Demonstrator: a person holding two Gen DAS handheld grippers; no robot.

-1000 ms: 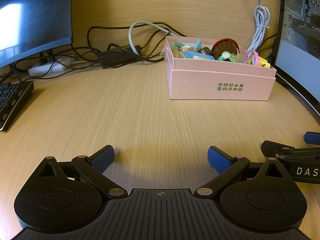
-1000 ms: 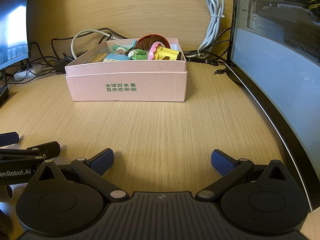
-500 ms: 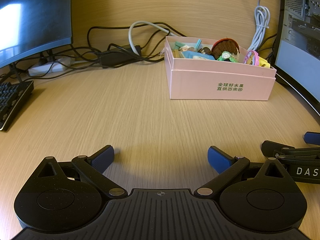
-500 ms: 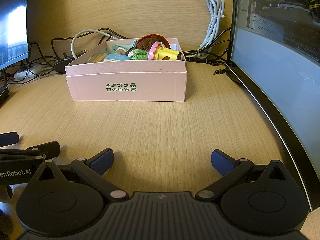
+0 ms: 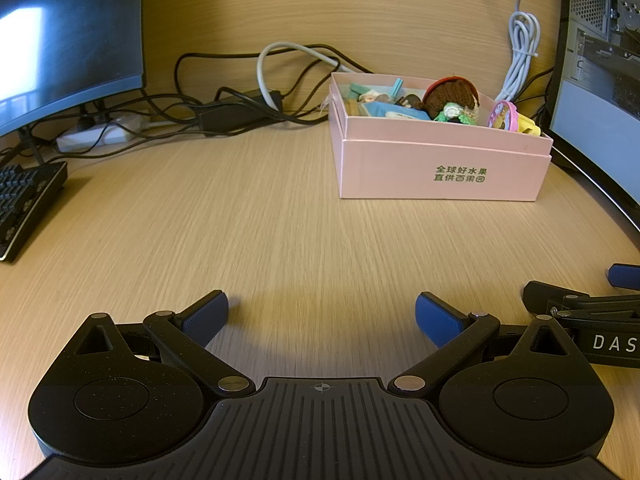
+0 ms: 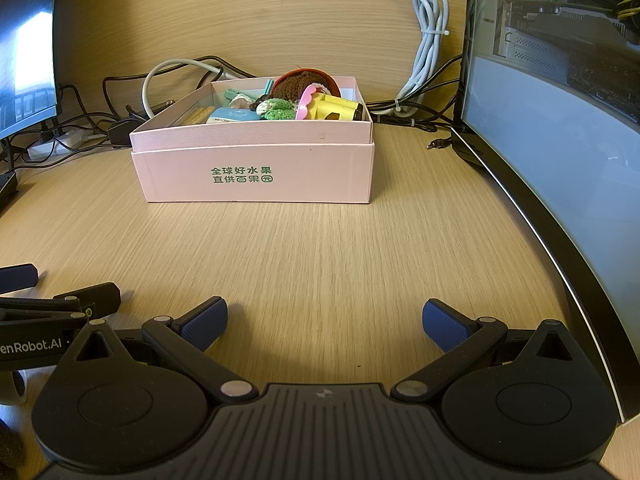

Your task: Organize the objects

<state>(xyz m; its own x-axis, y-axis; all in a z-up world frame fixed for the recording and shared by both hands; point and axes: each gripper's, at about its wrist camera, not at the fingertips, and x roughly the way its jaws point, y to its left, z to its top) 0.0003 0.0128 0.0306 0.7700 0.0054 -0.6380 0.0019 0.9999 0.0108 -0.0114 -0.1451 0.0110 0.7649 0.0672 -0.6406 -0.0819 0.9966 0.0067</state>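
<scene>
A pink cardboard box (image 5: pixel 440 168) with green print stands on the wooden desk, far right in the left wrist view and centred ahead in the right wrist view (image 6: pixel 256 172). It holds several small items: a brown crocheted toy (image 6: pixel 304 84), a yellow toy (image 6: pixel 336 108), a light blue case (image 6: pixel 232 115). My left gripper (image 5: pixel 322 314) is open and empty, low over the desk. My right gripper (image 6: pixel 325 322) is open and empty, beside the left one, well short of the box.
A monitor (image 5: pixel 60 36) and keyboard (image 5: pixel 20 204) stand at the left. A tangle of cables (image 5: pixel 240 104) and a power strip (image 5: pixel 96 136) lie behind. A curved monitor (image 6: pixel 560 160) lines the right side. A coiled white cable (image 6: pixel 428 40) hangs behind the box.
</scene>
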